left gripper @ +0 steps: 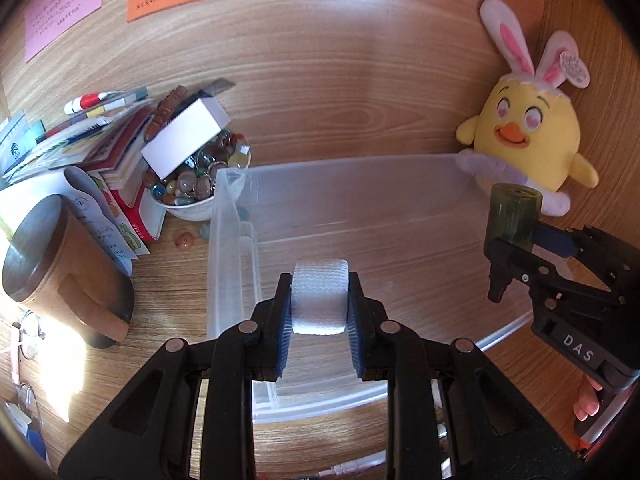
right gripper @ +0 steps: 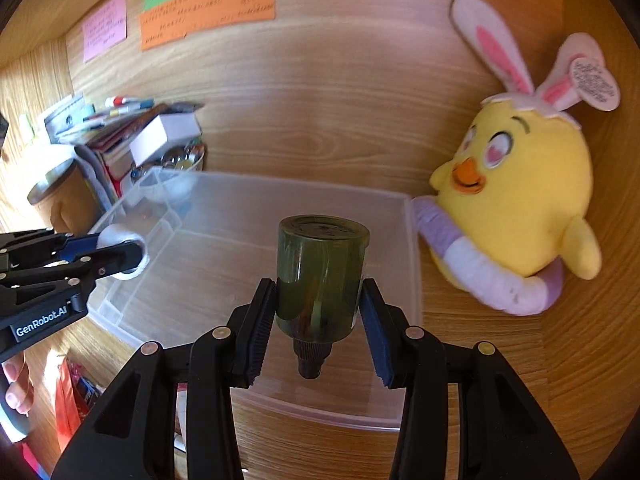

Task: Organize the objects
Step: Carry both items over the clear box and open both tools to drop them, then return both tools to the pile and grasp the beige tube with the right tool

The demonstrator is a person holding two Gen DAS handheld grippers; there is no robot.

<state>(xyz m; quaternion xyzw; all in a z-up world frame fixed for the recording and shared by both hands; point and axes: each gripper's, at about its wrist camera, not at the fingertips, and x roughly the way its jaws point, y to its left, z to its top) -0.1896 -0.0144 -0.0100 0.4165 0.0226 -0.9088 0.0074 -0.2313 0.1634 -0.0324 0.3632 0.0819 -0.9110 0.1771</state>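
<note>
Claws fill the foreground of both wrist views, angled downward over a clear plastic bin (left gripper: 400,208) on the wood-grain bench (left gripper: 168,300). The left claw (left gripper: 320,300) is clamped on a small white roll of woven tape (left gripper: 319,298), its ribbed black pads pressing the roll's flat sides. To its right, the right claw (right gripper: 318,304) is clamped on a dark green translucent bottle (right gripper: 322,276), a smooth cylinder held with its black screw neck toward the camera. Both items hang above the bin's open interior. Beyond the bin's right corner a fuzzy yellow chick plush (right gripper: 520,200) with pink-lined rabbit ears leans against the wooden back panel. Far left stand a brown cup (left gripper: 60,264), stacked books (left gripper: 104,144) and a white bowl of glossy pebbles (left gripper: 196,188).
</note>
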